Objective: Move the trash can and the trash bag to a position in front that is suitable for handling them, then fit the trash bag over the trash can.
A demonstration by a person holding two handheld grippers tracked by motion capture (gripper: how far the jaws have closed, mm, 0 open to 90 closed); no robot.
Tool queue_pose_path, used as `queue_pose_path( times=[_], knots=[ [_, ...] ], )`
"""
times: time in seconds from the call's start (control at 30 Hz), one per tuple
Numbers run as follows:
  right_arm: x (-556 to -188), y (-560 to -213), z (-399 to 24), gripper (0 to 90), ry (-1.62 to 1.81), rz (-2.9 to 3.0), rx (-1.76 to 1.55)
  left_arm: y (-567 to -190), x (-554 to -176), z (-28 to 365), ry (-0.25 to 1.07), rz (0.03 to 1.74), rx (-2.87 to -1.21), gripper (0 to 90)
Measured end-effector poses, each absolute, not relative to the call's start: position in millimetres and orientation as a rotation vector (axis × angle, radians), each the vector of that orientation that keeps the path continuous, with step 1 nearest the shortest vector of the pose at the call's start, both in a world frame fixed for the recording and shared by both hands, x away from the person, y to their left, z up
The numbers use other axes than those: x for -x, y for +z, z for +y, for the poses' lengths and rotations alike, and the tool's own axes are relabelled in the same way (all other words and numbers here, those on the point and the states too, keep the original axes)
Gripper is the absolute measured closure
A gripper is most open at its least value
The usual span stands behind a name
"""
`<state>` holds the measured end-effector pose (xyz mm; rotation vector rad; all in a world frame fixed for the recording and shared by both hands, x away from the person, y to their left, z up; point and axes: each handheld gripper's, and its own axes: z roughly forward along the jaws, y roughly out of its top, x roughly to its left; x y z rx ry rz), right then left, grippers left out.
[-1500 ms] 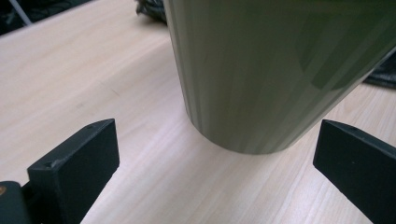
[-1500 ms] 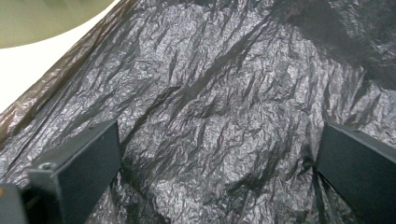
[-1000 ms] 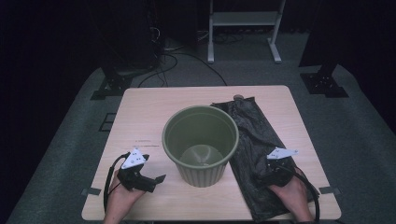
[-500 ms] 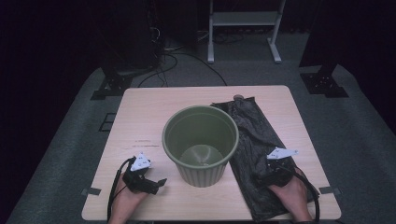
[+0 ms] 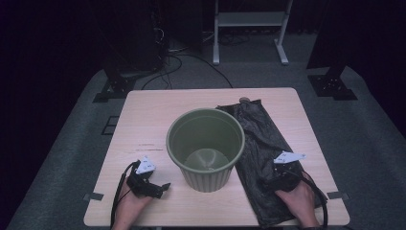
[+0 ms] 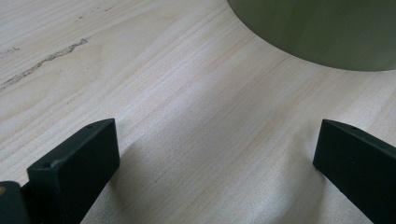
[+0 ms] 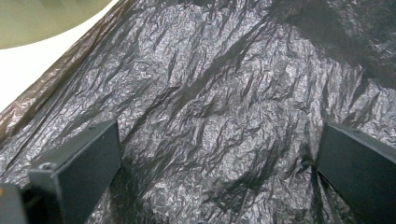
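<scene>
Left gripper [image 5: 152,187]: it's down at the near-left corner of the bench [image 5: 153,115], your hand behind it. Jaws spread wide with nothing but bare wood between them. It sits just beside the bucket's base without touching, so I'd guess it's parked there ready to steady the bucket.

Right gripper [image 5: 277,181]: it's low over the near end of the black bag [image 5: 261,143], jaws spread wide and the crinkled plastic lying flat between them. Nothing pinched yet. Looks to me like you're lining up a grab on the bag's near edge, since that's the end within reach.

Bucket [image 5: 206,148]: green, upright and open-topped in the middle of the bench, between your two hands. It looks empty inside. My read is it's centred so either hand can get at the rim.

Black bag, far part: it runs flat along the right side of the bucket toward the far edge, its left side tucked right against the bucket wall. Being laid out flat like that should make finding the opening easier.

Likely job: lining the bucket with the bag, not started yet.
</scene>
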<state>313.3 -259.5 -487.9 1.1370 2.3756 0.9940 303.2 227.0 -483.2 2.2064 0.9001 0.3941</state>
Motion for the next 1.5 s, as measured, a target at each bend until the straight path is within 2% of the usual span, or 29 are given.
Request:
queue_pose_path(
  times=[0.77, 1.5],
  knots=[
    [-327, -454, -279, 0.0, 0.999, 2.3, -1.168, -483, -303, 227, 0.394, 0.899, -2.207, 0.0],
    [-367, -458, -304, 0.0, 0.985, 2.28, -1.288, -483, -302, 227, 0.394, 0.899, -2.206, 0.0]
  ],
)
